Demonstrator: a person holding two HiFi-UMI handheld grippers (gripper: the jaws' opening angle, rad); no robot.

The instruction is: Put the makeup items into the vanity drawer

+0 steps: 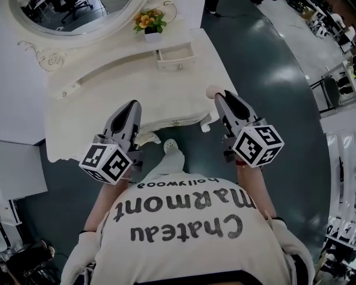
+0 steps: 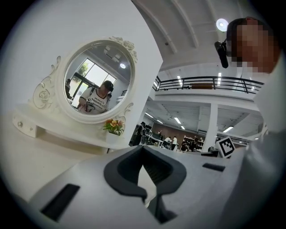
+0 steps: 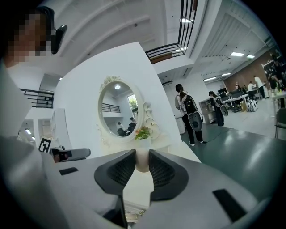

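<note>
A white vanity stands ahead of me in the head view. A small drawer on its back shelf is pulled open. My right gripper hovers at the vanity's front right corner, shut on a rounded beige makeup item. In the right gripper view that makeup item sits pinched between both pads of the right gripper. My left gripper hangs over the vanity's front edge, jaws together, with nothing in them. The left gripper points towards the mirror in its own view.
An oval mirror and a small pot of flowers stand at the vanity's back. A front drawer knob shows below the top. Dark floor lies to the right. People stand farther off in the hall.
</note>
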